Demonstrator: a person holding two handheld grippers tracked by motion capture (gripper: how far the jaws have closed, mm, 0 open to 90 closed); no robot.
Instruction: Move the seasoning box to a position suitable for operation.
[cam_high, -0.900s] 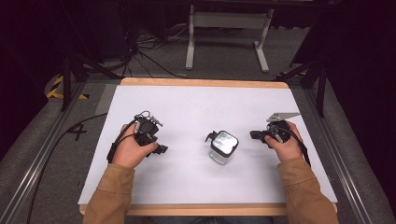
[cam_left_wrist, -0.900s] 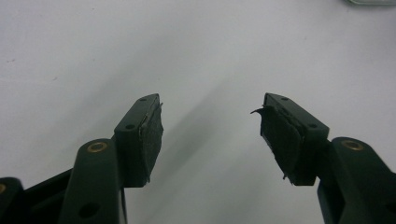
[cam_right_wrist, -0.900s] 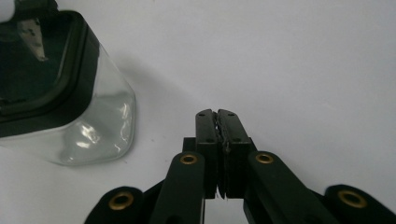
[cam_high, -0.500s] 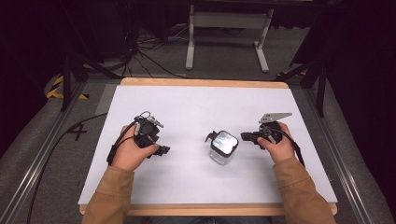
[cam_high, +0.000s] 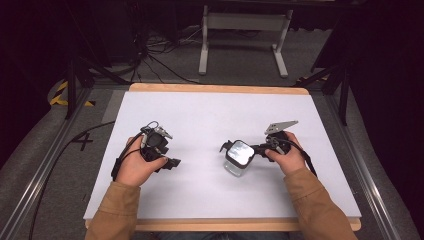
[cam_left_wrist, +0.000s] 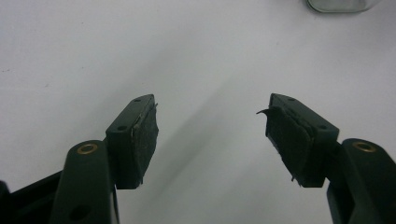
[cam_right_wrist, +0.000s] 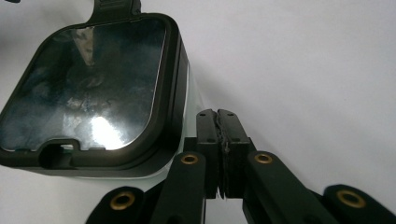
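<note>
so, at the left, the left hand-held gripper (cam_high: 172, 162) rests on the white surface (cam_high: 210, 115) much where it lay a moment ago, its jaws spread with nothing between them, well apart from the container. in the middle stands the clear container (cam_high: 238, 157) with its black-rimmed lid latched, about where it stood before. at the right, the right hand-held gripper (cam_high: 257, 148) has slid in toward it from the right, and its jaws, pressed together on nothing, now sit just beside the lid's edge; whether they touch it i cannot tell. that looks like an approach to the lid or its latch, not yet a grip. bare surface lies open all around, and the wooden edges are well off.
</note>
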